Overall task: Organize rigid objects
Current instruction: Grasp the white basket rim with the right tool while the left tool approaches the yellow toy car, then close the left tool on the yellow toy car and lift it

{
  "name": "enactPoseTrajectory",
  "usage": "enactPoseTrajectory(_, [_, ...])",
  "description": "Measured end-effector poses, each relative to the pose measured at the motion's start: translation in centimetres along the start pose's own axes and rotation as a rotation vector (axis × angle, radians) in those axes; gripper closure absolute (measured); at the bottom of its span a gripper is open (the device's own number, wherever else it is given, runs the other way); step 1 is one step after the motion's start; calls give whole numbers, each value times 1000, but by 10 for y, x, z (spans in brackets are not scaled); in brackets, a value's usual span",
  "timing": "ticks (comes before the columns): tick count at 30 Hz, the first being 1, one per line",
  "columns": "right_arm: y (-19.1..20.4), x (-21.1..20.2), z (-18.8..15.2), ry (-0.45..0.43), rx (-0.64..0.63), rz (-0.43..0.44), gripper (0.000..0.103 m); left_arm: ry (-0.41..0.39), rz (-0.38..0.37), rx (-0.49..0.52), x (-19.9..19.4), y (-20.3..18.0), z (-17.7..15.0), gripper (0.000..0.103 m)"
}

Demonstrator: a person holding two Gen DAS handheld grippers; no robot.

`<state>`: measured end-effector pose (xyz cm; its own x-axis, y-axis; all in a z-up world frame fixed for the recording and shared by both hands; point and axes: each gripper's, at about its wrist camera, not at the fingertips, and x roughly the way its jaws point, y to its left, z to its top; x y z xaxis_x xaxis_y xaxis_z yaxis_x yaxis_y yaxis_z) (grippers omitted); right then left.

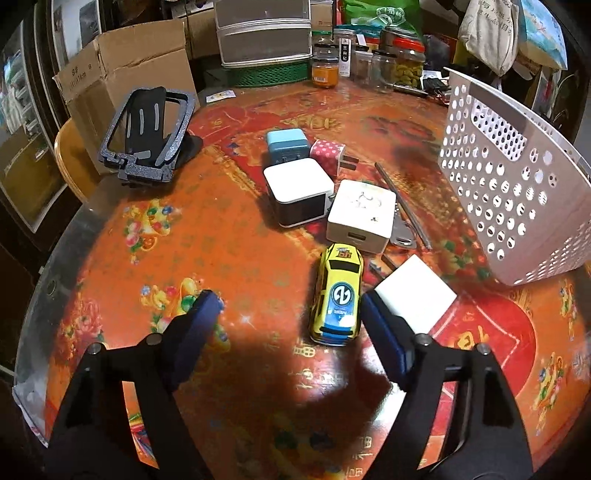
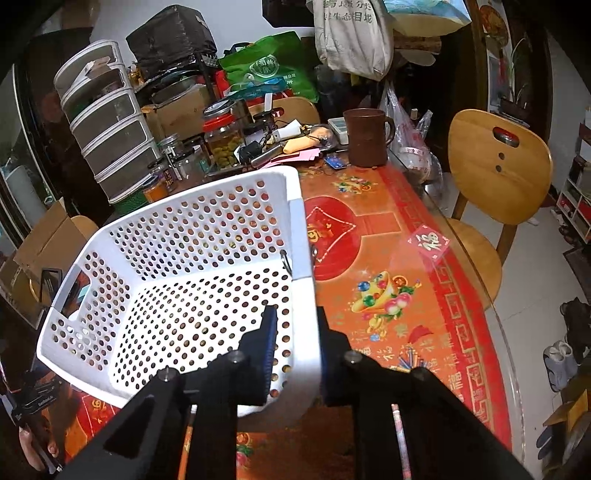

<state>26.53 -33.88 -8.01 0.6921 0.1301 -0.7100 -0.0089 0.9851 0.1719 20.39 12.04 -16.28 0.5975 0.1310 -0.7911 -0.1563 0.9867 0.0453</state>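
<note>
A round table [image 2: 373, 229] under a red and orange festive cloth fills the room's middle, its far edge crowded with glass jars [image 1: 404, 62], a grey drawer unit [image 2: 110, 136] and a brown mug [image 2: 367, 136]. Wooden chairs [image 2: 498, 177] stand at its right and far sides over a pale tiled floor [image 2: 532, 325]. An open cardboard box [image 1: 125, 74] sits far left, and cloth bags [image 2: 351, 33] hang against the far white wall.

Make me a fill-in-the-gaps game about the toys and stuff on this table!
1. The toy car is mostly ____.
2. The right gripper is shut on the wall of the white ____.
3. The small charger with white dots is ____.
4. The basket's inside is ____.

Missing words: yellow; basket; pink; empty
</note>
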Motion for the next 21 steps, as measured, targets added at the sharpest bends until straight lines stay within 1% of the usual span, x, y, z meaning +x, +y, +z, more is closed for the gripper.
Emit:
enactPoseTrajectory(4, [-1,-1,0,-1,-4,-1,86,4,7,52,7,-9,1,34])
enactPoseTrajectory(5, [0,-1,-1,-2,-6,-6,86,4,-3,51,9,-9,2,36])
enactPoseTrajectory(6, [0,-1,-1,-2,-8,-12,86,2,-19,47,9,-8,4,40])
enactPoseTrajectory(7, [1,-2,-1,-3,-12,-20,86,4,-37,47,10,-9,5,50])
enactPoseTrajectory(8, [2,-2,0,-4,-15,-25,86,7,-63,49,10,-11,6,58])
enactPoseTrajectory(9, [4,-2,0,-5,-19,-35,86,9,-93,64,9,-15,7,75])
enactPoseTrajectory(10, [5,-1,0,-5,-21,-39,86,5,-81,80,8,-19,7,75])
enactPoseTrajectory(11, [5,-1,1,-3,-23,-40,86,-2,-54,101,8,-25,7,75])
enactPoseTrajectory(12, [4,-1,1,-2,-23,-38,86,-5,-47,110,8,-28,7,76])
enactPoseTrajectory(13, [3,0,1,0,-21,-34,86,-8,-49,113,9,-28,8,76])
enactPoseTrajectory(17, [2,0,1,2,-14,-26,86,3,-110,81,14,-17,13,75])
enactPoseTrajectory(21, [2,0,0,1,-12,-25,86,-18,-100,97,13,-19,10,76])
